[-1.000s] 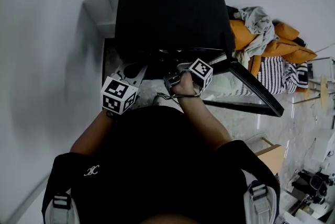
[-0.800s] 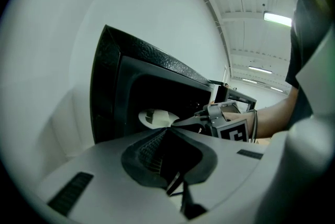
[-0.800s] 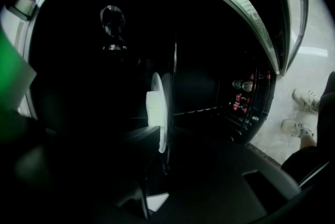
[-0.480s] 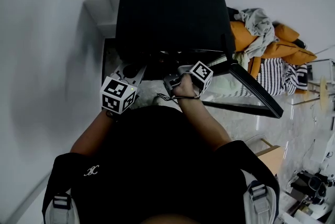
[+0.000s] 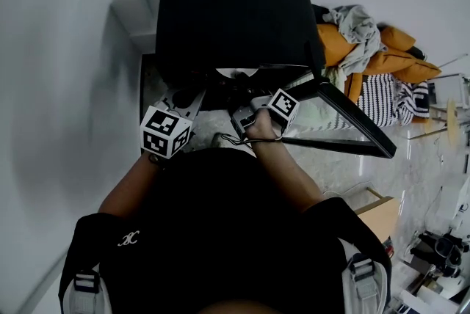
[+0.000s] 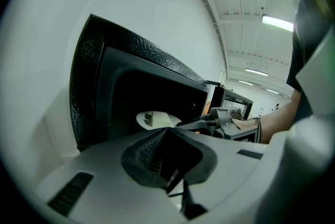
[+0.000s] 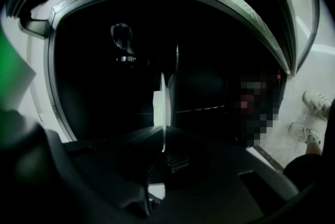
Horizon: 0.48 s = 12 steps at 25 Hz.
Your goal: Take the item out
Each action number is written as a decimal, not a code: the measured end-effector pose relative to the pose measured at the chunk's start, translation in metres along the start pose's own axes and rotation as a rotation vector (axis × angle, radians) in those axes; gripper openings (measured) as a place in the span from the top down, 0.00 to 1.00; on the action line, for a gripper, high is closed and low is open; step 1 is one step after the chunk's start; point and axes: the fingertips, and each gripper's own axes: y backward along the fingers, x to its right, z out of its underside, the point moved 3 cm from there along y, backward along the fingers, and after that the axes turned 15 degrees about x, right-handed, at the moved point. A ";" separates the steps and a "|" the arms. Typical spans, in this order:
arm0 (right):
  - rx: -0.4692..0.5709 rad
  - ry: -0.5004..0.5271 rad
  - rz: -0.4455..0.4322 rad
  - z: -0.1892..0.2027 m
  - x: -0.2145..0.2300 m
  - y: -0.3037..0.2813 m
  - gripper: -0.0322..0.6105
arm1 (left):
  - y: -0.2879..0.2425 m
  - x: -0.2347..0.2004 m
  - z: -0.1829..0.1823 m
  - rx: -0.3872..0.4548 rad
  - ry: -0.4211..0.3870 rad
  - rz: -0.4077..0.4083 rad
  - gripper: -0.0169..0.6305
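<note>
Over the last second the round white plate (image 5: 235, 72) has edged into sight at the mouth of the black microwave oven (image 5: 228, 12), so I judge your pull-out is under way. Your right hand-held gripper (image 7: 163, 139) is clamped on its near rim. The plate lies flat, face up; being round, it has no long axis. Your left hand-held gripper (image 6: 168, 163) is closed on nothing.

The black oven (image 5: 235, 12) stands on a white ledge (image 6: 57, 123), its door (image 5: 360, 130) swung open. A white plate (image 6: 157, 119) sits inside the dark cavity.
</note>
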 end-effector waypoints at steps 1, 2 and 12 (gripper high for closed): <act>-0.007 -0.002 -0.009 0.000 0.000 0.002 0.92 | 0.000 0.000 0.000 -0.001 0.000 0.003 0.96; -0.014 0.000 -0.019 0.000 0.000 0.004 0.92 | -0.001 0.001 0.000 -0.002 0.000 0.006 0.96; -0.056 0.046 -0.084 -0.001 -0.007 0.017 0.92 | -0.007 -0.001 0.001 -0.006 0.005 0.022 0.96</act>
